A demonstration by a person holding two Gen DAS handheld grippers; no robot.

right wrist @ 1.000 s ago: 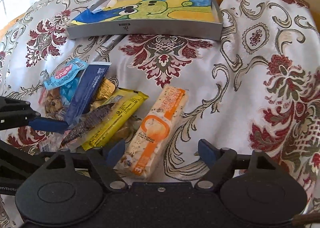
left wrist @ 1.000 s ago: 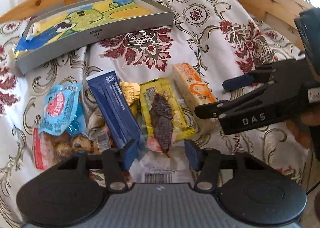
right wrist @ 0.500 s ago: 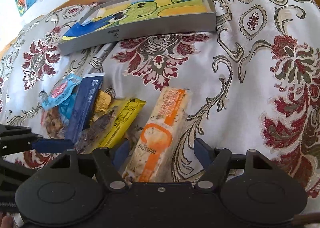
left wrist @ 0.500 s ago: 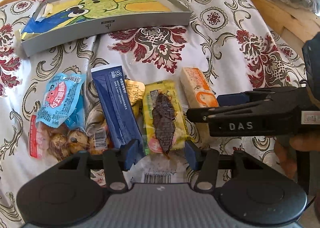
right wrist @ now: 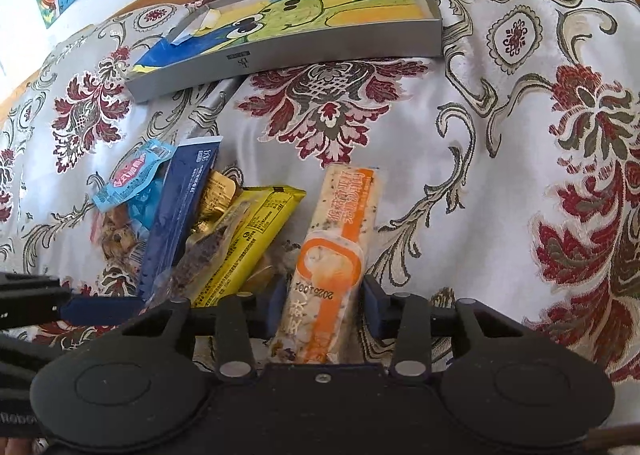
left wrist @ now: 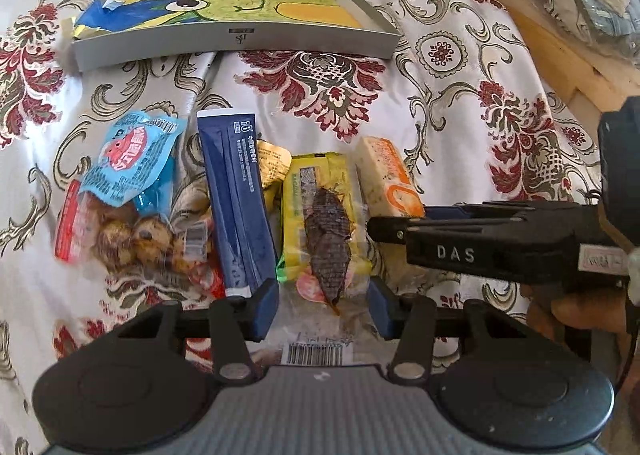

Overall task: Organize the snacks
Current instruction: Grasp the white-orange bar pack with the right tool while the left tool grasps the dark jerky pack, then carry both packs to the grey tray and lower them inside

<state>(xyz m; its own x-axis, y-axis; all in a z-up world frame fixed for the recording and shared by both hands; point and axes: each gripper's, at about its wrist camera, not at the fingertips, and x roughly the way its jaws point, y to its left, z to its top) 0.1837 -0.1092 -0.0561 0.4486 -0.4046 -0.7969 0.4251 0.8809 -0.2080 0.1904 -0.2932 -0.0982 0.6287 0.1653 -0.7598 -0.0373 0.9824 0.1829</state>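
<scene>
The task was at its very beginning. The grey tray (right wrist: pixel 304 49) near the far edge of the bed held only a drawing on its floor, no snack inside. All the snacks lay in one loose pile on the patterned cloth (right wrist: pixel 500 143), toward the near edge: a light blue pouch (left wrist: pixel 132 159), a dark blue pack (left wrist: pixel 236 195), a small gold packet (left wrist: pixel 272 163), a yellow bar (left wrist: pixel 316 183) with a dark jerky strip (left wrist: pixel 328 239) on it, and the orange bar (right wrist: pixel 336 255) at the right end.

The right gripper (right wrist: pixel 324 305) had its fingers on both sides of the orange bar, touching or almost touching it; whether they already pressed it I cannot tell. The left gripper (left wrist: pixel 324 303) was open around the near end of the jerky pack, not holding it. So every snack was left to move, probably to the tray.
</scene>
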